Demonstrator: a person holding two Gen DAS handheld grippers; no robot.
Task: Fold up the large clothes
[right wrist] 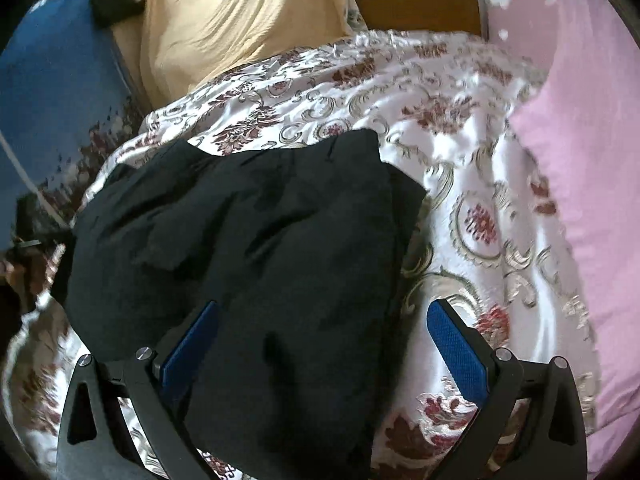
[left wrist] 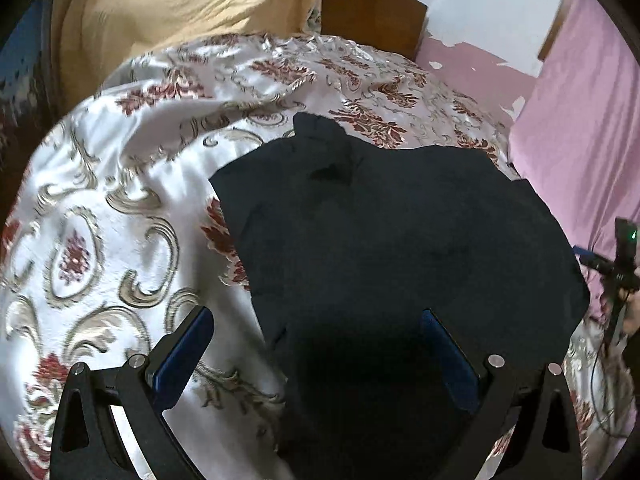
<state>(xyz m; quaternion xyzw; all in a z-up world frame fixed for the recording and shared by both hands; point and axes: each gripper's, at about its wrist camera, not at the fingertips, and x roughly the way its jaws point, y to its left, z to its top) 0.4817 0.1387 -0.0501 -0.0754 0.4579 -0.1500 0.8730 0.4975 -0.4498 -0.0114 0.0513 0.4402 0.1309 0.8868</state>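
A large black garment (left wrist: 380, 248) lies bunched and partly folded on a white bedspread with red and gold floral print (left wrist: 120, 208). My left gripper (left wrist: 316, 344) is open over the garment's near left edge, its jaws wide apart with blue pads; the left pad is above the bedspread, the right above the cloth. In the right wrist view the same black garment (right wrist: 248, 240) fills the middle. My right gripper (right wrist: 324, 340) is open over the garment's near right edge, holding nothing. The other gripper's body (left wrist: 622, 264) shows at the far right of the left wrist view.
A yellow cloth (left wrist: 168, 12) is heaped at the back of the bed. A brown wooden headboard (left wrist: 372, 12) stands behind it. A pink sheet (right wrist: 580, 160) runs along the right side. A blue surface (right wrist: 52, 88) lies at the left.
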